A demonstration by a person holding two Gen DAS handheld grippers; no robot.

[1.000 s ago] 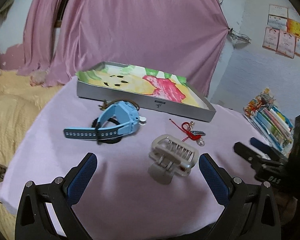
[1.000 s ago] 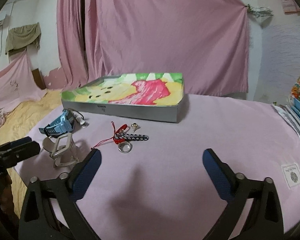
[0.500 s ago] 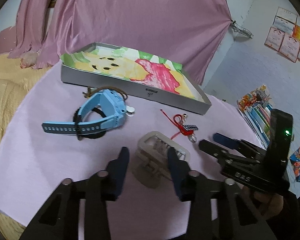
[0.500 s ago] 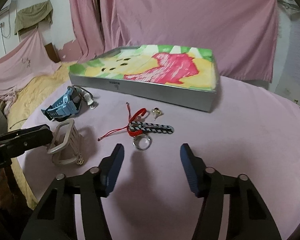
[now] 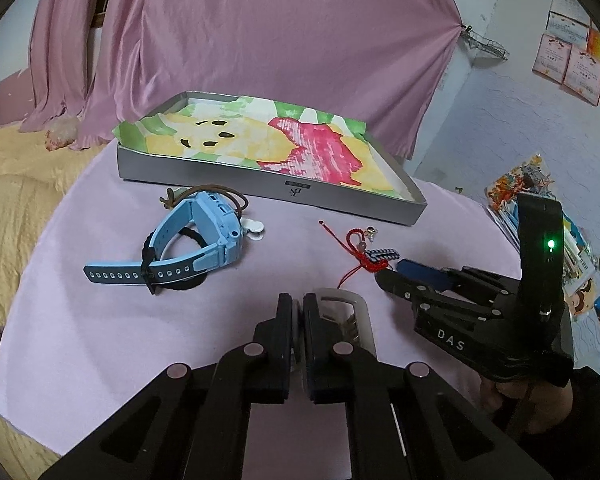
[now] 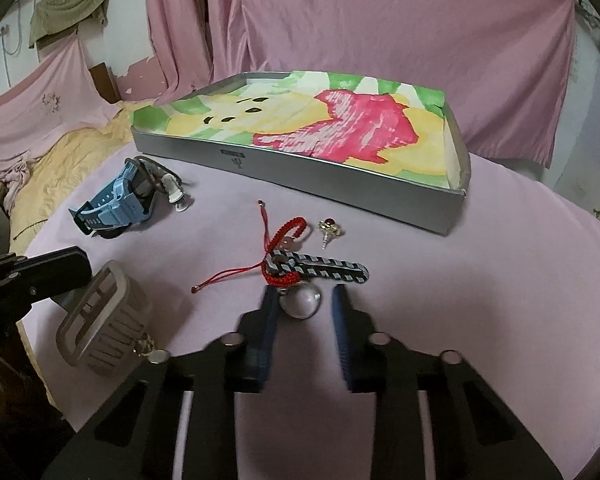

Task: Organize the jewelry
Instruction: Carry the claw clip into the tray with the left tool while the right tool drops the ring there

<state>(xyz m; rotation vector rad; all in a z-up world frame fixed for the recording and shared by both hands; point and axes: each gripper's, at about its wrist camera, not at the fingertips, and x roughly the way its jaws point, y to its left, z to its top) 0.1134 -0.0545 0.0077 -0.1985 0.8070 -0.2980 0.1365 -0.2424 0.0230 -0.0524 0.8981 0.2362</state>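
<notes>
We see the blue watch (image 5: 188, 240) lying far left on the pink cloth (image 5: 80, 340), the silver tray (image 5: 276, 184) behind it. Left gripper (image 5: 296, 320) has its jaws clamped on the beige hair clip (image 5: 346, 316), near centre. Right gripper (image 6: 302, 308) sits with jaws apart, straddling the ring (image 6: 302, 302) beside the red cord bracelet (image 6: 284, 240); the earring (image 6: 330, 230) lies just right of it.

We see both wrist cameras low over the pink tablecloth (image 5: 80, 340), facing the grey tray (image 6: 300, 168); they share the hair claw (image 6: 100, 328).
</notes>
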